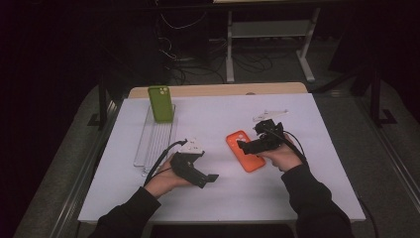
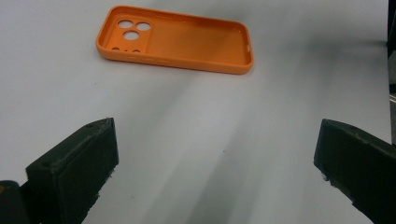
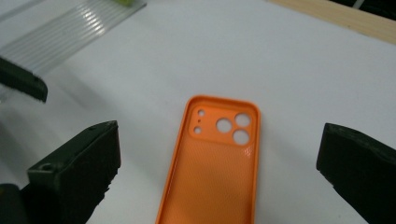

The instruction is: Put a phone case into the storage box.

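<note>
An orange phone case [image 1: 249,159] lies hollow side up on the white table [image 1: 213,119], right of the middle. My right gripper [image 1: 249,136] hovers over its near right side, jaws open and pointing left. In the right gripper view the orange phone case [image 3: 210,186] lies between the wide-open jaws of the right gripper [image 3: 219,156], camera holes at the far end. My left gripper [image 1: 205,166] sits left of the case, open and aimed at it. In the left gripper view the orange phone case [image 2: 187,39] lies ahead of the left gripper [image 2: 215,154], which holds nothing.
A green phone [image 1: 161,104] stands upright at the far end of a clear ridged rack [image 1: 156,141] on the table's left. A small white plastic piece [image 1: 270,115] lies behind the right gripper. A wooden strip [image 1: 218,90] lines the far edge.
</note>
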A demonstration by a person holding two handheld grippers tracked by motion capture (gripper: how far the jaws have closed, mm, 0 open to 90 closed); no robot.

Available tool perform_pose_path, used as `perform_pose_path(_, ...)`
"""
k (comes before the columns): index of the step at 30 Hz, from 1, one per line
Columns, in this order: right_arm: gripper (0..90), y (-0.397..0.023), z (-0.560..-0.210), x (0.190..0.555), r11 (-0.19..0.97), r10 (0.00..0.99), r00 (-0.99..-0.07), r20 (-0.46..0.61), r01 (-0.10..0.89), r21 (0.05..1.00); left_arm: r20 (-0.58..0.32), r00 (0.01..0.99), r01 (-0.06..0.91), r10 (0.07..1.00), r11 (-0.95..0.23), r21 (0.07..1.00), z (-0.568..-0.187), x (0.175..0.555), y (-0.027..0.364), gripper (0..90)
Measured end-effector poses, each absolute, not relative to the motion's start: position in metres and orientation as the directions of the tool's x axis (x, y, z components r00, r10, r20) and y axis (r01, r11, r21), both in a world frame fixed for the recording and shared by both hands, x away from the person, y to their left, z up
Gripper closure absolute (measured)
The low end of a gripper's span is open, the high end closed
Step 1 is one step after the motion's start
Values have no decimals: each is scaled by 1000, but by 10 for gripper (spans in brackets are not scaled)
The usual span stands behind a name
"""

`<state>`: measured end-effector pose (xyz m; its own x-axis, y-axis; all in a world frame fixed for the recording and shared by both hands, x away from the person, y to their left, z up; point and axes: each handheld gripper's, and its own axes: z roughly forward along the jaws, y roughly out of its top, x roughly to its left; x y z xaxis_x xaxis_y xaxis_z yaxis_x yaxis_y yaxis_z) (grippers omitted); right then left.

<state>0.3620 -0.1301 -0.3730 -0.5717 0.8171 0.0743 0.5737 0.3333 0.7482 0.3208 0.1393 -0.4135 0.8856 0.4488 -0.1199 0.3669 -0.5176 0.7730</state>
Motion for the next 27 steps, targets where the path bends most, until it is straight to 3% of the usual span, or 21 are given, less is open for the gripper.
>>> perform_pose_path(8,0,-127,-367,373,282,851,-518,84,588,758,-117,887,363,446,-520,773,-414,322,140,0)
perform_pose_path(27,0,-118,-389,377,336,865,-498,61,666,666,-125,883,372,453,-513,773,-415,321,140,0)
